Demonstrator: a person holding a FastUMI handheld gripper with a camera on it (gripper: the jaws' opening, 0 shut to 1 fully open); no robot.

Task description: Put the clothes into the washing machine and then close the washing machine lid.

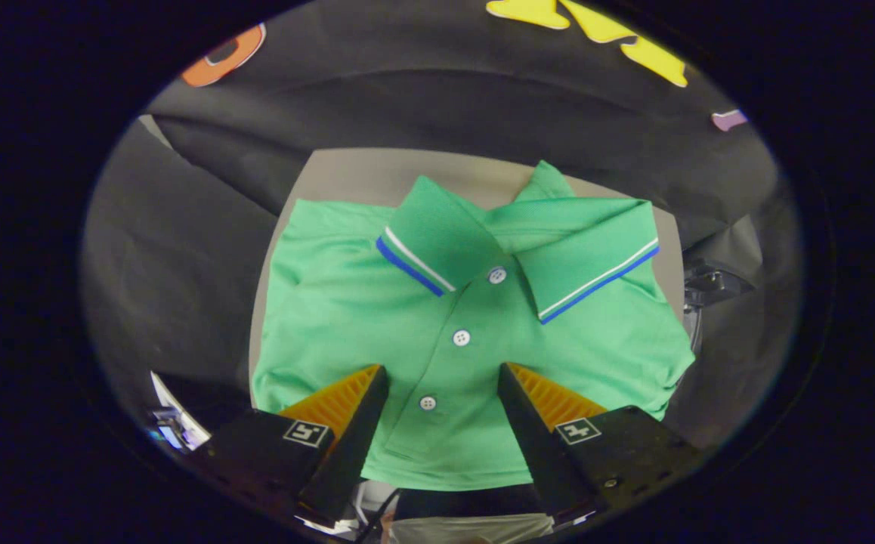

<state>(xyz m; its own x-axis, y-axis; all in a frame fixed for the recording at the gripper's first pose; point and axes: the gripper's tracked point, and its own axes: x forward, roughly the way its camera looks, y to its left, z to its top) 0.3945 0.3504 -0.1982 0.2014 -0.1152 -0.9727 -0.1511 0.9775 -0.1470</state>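
Gripper view, at the opening stage of the task. A folded green polo shirt (468, 332), with a striped collar (528, 257) and a buttoned placket (452, 355), lies flat on a small grey table (362, 177) set against the black booth wall. The gripper (443, 378) is poised over the lower front of the shirt with its fingers spread wide, one to either side of the placket; nothing is held between them, and whether the fingertips (373, 381) already touch the cloth cannot be told. The step in hand is judged to be the approach for picking up the garment; neither loading nor lid closing has begun. The next move appears to call for lowering the fingers onto the fabric and closing them so that a fold of cloth, preferably several layers of it, is pinched between both pads. A grasp taken on the top layer alone would probably let the shirt unfold and trail as it is lifted, which would complicate carrying it to the washing machine.
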